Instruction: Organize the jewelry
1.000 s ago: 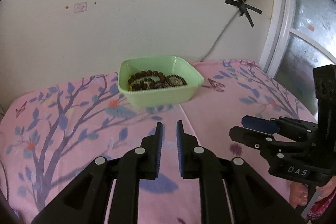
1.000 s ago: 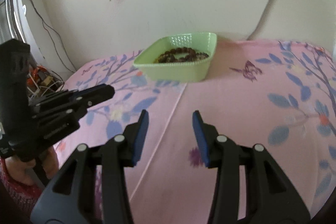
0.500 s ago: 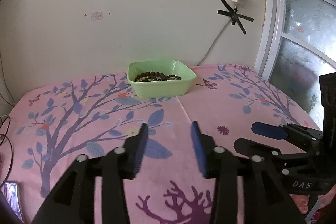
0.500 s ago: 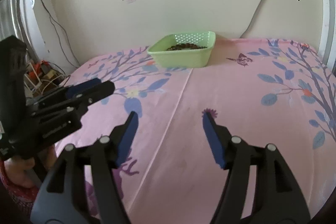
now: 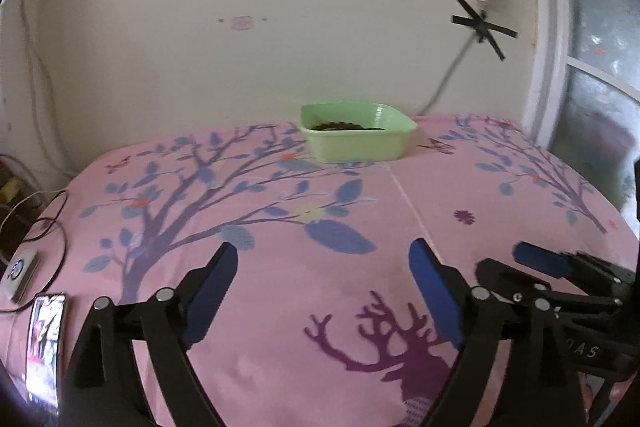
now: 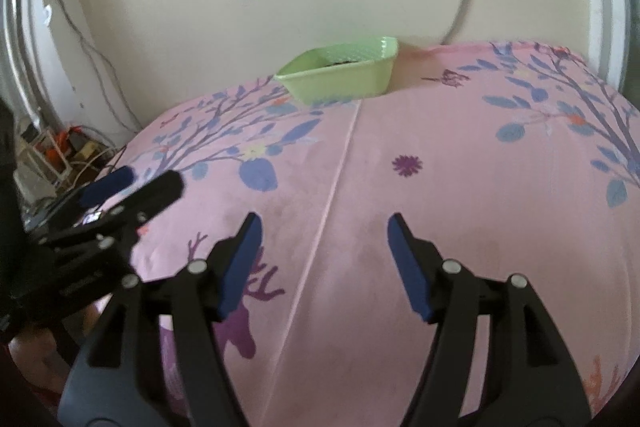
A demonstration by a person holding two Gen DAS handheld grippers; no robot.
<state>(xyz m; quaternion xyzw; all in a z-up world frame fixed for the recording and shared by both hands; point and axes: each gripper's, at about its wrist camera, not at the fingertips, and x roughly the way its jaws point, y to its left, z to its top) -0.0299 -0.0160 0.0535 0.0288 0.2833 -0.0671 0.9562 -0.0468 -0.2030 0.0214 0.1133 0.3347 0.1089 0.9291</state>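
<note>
A light green tray (image 5: 358, 143) stands at the far edge of the pink floral table by the wall, with dark beaded jewelry (image 5: 340, 126) inside. It also shows in the right wrist view (image 6: 340, 75), where the jewelry barely shows over the rim. My left gripper (image 5: 324, 291) is open and empty, far back from the tray over the near part of the table. My right gripper (image 6: 322, 255) is open and empty, also far from the tray. Each gripper shows in the other's view, the right one (image 5: 560, 279) and the left one (image 6: 120, 199).
The pink cloth (image 5: 320, 227) with blue tree and purple deer prints covers the table. A phone (image 5: 44, 339) and a small white device (image 5: 18, 275) with cables lie at the left edge. A cable taped to the wall (image 5: 476, 27) hangs behind the tray. A window frame (image 5: 552, 27) stands at right.
Both grippers have pulled back from the tray toward the near edge of the table. Both sets of jaws have opened wider. The tray now looks smaller and farther.
</note>
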